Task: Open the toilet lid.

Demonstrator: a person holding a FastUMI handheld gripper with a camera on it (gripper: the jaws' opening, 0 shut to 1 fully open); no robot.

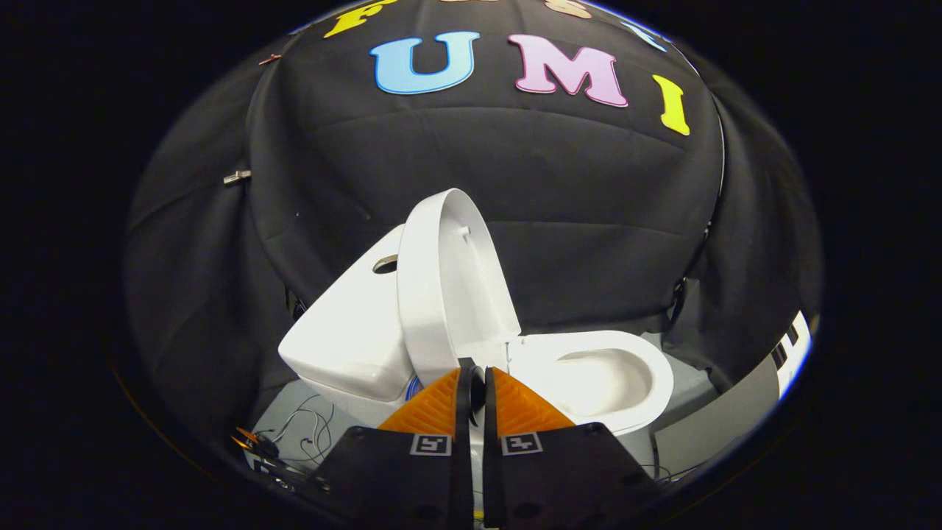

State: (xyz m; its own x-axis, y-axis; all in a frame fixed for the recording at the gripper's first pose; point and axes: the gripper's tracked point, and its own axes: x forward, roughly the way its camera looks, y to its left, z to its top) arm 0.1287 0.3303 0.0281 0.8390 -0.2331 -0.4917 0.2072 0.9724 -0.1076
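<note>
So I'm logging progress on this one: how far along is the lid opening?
Looks done: the toilet lid stands raised, leaning back toward the tank, and the bowl is exposed. In hand: nothing; the tongs sit nearly closed just in front of the lid's lower edge, gripping nothing. Left: probably only backing away.

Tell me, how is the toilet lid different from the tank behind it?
The toilet lid is thin, rounded and stands upright, showing its inside; the tank is thick and boxy, with a round flush opening on top. The lid rises higher than the tank. The lid stands just beyond the gripper, whose fingers are closed together on nothing. Both are glossy white.
</note>
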